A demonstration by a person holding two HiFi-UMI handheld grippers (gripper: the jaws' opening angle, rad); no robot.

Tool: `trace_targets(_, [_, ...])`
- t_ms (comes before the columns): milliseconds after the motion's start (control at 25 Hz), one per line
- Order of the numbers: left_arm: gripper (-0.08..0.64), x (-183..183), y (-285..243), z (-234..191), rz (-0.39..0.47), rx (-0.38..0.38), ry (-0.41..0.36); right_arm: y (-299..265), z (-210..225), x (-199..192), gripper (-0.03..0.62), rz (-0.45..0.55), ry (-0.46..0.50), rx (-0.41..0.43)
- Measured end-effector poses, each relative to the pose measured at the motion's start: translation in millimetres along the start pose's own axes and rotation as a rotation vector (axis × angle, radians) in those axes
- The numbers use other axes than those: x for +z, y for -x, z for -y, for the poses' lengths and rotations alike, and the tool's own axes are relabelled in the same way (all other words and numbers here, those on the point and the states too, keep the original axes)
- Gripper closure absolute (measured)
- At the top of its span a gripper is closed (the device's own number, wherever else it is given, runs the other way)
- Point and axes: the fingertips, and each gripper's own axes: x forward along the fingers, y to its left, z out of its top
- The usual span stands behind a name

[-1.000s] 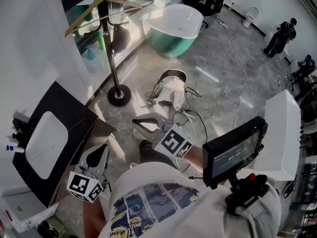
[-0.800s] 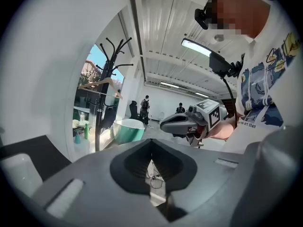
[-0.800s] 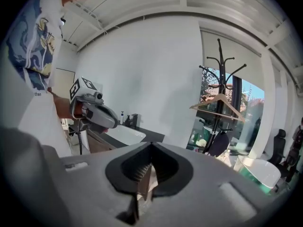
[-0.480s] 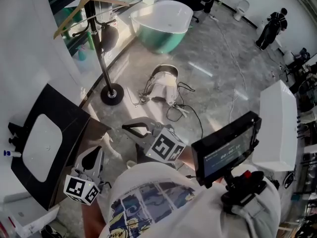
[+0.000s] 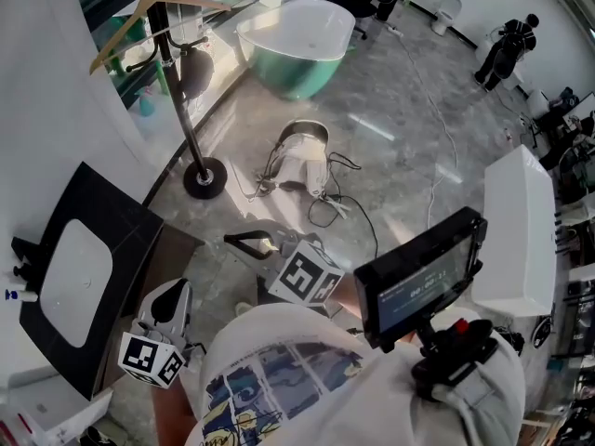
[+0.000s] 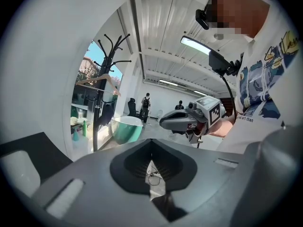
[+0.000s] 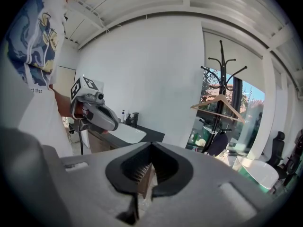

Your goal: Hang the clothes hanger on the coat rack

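Up ahead on the coat rack (image 5: 182, 110), the clothes hanger (image 5: 149, 9) hangs far from your left gripper (image 5: 175, 293) and right gripper (image 5: 238, 242); both sets of fingers are together, empty.

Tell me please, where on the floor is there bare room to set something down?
The grey floor is bare between the green bathtub and the white cabinet, except for one thin cable crossing it. It is crowded around the white device with its tangled cords, right beside the base of the coat rack.
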Motion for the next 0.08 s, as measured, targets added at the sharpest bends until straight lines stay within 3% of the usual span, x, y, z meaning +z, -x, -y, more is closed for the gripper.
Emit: trace_targets(80, [0.557,0.1,-3.8,-4.6,-0.008,0.006,0.005,-3.2,4.1,-2.3,0.592,-0.001,-0.003,-0.001])
